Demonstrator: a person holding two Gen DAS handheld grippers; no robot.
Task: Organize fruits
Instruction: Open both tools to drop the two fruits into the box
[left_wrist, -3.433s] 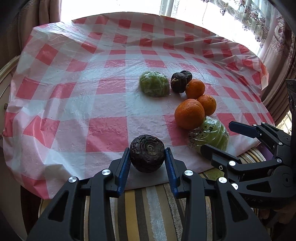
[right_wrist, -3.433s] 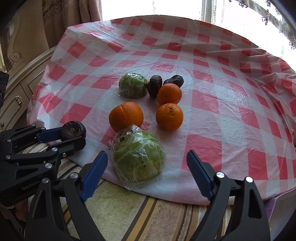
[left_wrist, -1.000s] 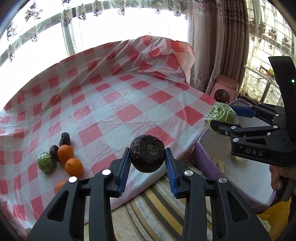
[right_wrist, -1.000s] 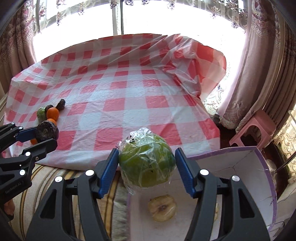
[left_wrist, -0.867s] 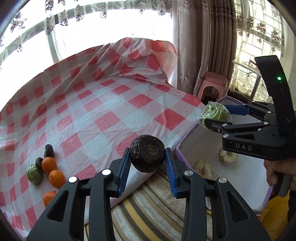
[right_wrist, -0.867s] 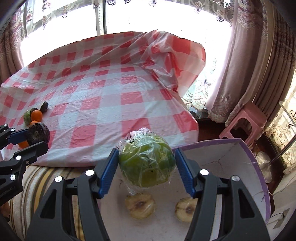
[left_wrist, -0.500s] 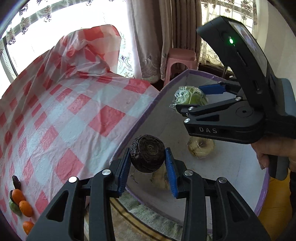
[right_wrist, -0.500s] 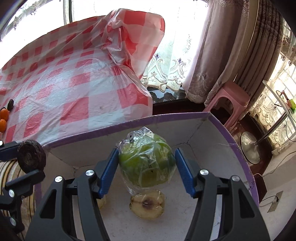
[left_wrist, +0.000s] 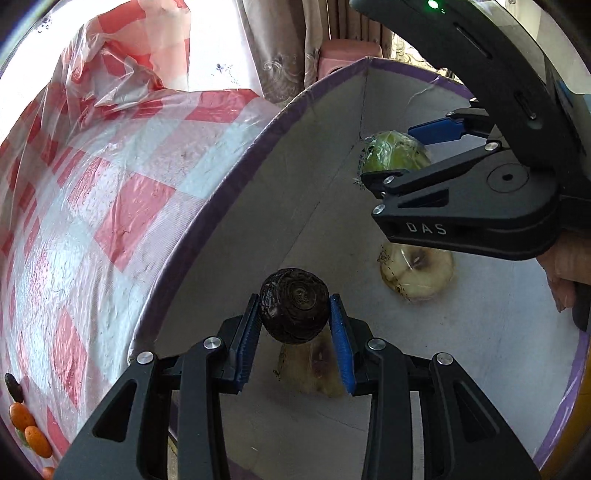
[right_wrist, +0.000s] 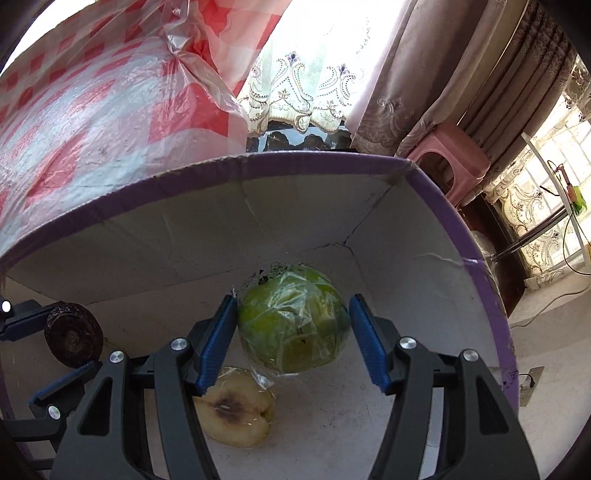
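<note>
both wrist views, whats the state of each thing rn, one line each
left gripper: shut on the dark fruit.
dark fruit: held above the box floor.
right gripper: shut on the wrapped green fruit.
wrapped green fruit: held inside the box.
box: open-topped, two pale wrapped fruits on its floor.
oranges: on the tablecloth.

Bright window (right_wrist: 317, 48) daylight blows out (fisheye-bent, dark-cornered); box (right_wrist: 295, 206) interior shaded, sharp.
</note>
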